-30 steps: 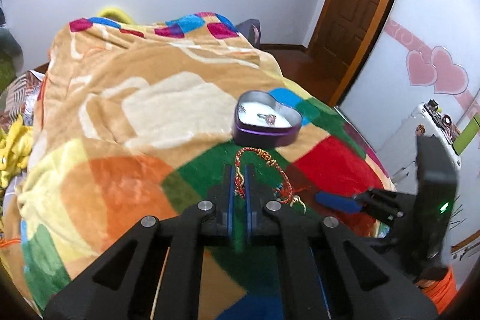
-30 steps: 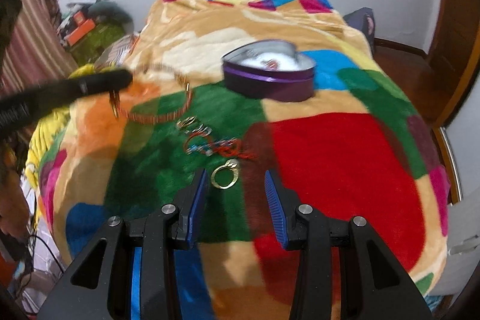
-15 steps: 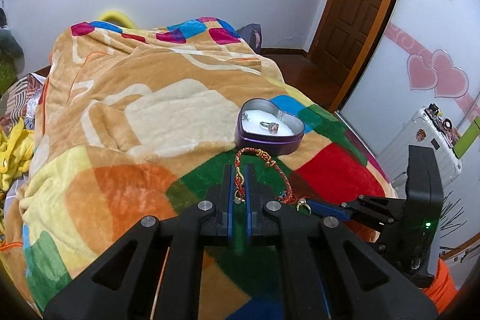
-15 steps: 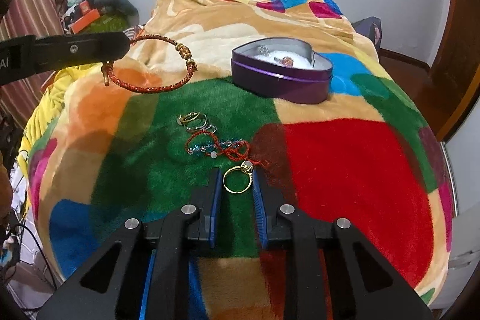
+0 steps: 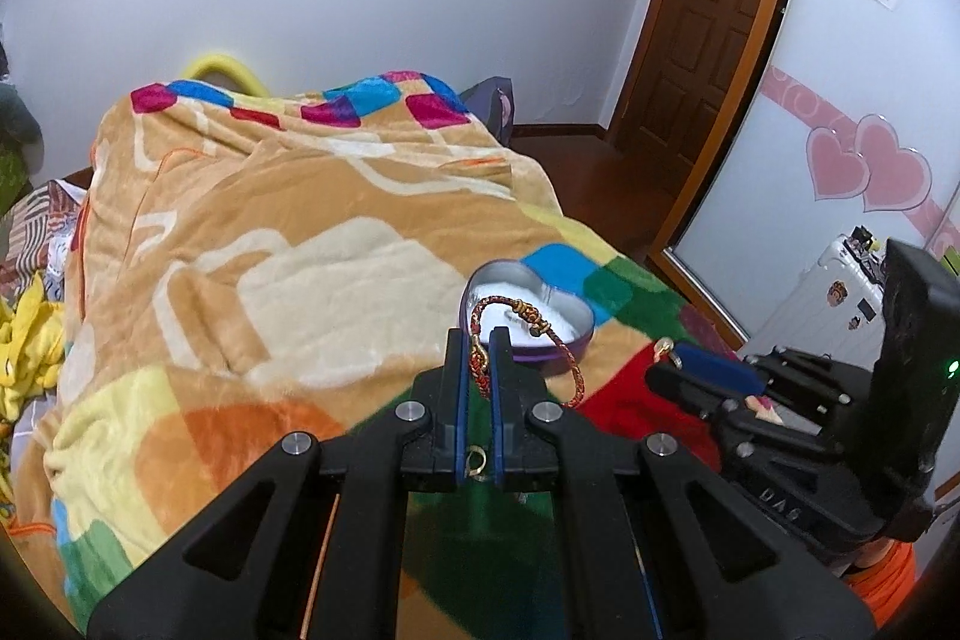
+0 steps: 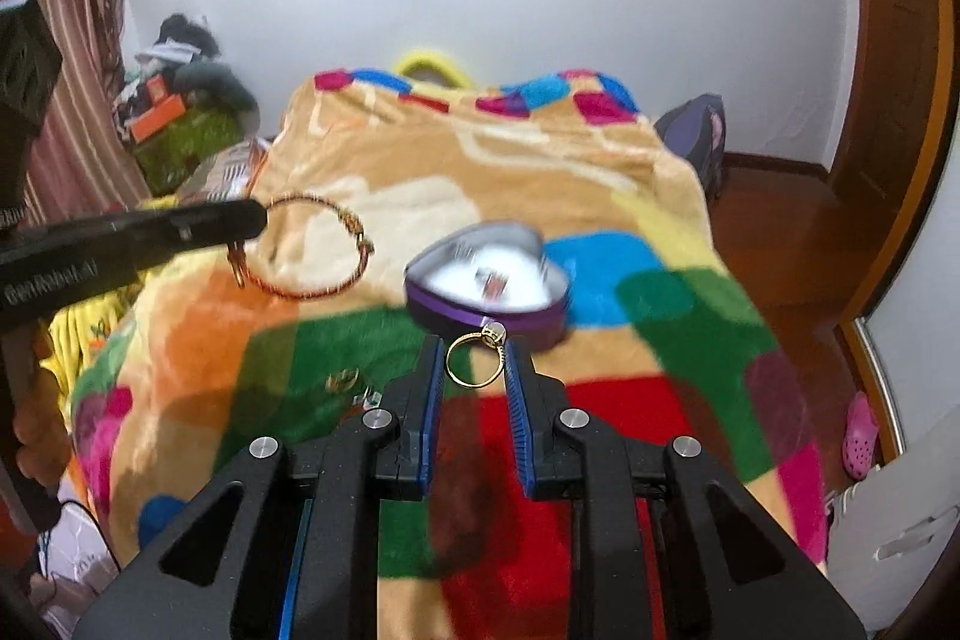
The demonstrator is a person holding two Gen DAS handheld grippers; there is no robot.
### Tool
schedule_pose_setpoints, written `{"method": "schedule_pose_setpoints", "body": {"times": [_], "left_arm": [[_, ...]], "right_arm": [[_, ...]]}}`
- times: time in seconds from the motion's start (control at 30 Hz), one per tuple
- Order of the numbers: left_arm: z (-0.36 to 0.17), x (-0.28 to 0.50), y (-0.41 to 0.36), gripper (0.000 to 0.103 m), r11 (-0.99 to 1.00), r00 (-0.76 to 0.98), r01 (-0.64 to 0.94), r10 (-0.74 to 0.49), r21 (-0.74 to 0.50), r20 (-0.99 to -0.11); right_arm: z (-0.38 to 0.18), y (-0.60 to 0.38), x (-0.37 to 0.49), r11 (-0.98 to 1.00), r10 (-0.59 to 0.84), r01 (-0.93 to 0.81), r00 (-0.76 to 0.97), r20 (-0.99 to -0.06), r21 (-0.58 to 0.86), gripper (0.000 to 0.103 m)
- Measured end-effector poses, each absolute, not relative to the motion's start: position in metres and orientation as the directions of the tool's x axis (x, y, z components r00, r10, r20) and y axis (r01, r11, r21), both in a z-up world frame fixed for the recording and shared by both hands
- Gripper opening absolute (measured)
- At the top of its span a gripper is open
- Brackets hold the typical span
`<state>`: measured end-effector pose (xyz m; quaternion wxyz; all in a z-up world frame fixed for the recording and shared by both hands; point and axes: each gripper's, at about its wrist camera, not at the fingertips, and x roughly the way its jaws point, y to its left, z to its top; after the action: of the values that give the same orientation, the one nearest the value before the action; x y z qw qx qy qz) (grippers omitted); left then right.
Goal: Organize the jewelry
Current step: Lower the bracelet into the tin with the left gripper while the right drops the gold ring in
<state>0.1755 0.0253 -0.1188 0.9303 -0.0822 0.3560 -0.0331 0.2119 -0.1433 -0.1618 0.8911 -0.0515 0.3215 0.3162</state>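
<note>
My left tool [image 5: 480,349] is clenched on the bracelet [image 5: 528,334], a red braided cord with a knotted gold section. The cord is pinched between the blue pads near its clasp end, and the rest of the loop curves out ahead and to the right, held in the air in front of the tin [image 5: 528,322]. In the right wrist view the same bracelet [image 6: 312,250] hangs from the tip of the left tool [image 6: 252,220], clear of the blanket [image 6: 372,172].

My right tool [image 6: 477,358] is grasping the ring [image 6: 474,358], a thin gold band with a small stone setting at the top. The band sits between the two blue pads, touching both, with the setting pointing toward the tin [image 6: 486,280]. The ring is lifted off the bed, just short of the near edge of the tin.

The tin is heart-shaped, purple outside with a white lining, standing open on the blanket. Something small lies inside it, but the right wrist view is blurred and I cannot make it out.

More small gold pieces [image 6: 342,379] lie on the green patch of the blanket to the left of my right tool; they are too blurred to name. From the left wrist view I see the right tool [image 5: 696,370] off to the right, over the red patch.
</note>
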Motion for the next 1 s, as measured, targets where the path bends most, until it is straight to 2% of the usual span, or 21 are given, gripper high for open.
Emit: {"method": "schedule_pose_setpoints", "body": {"times": [0.37, 1.0], "left_arm": [[-0.120, 0.209, 0.025, 0.005, 0.987, 0.753, 0.018, -0.119, -0.161, -0.647], [-0.165, 0.264, 0.025, 0.005, 0.986, 0.687, 0.025, -0.135, -0.163, -0.714]], "right_arm": [[-0.153, -0.137, 0.239, 0.795, 0.544, -0.596, 0.615, -0.571, 0.115, 0.018], [-0.190, -0.124, 0.278, 0.791, 0.529, -0.594, 0.542, -0.653, 0.149, 0.018]]}}
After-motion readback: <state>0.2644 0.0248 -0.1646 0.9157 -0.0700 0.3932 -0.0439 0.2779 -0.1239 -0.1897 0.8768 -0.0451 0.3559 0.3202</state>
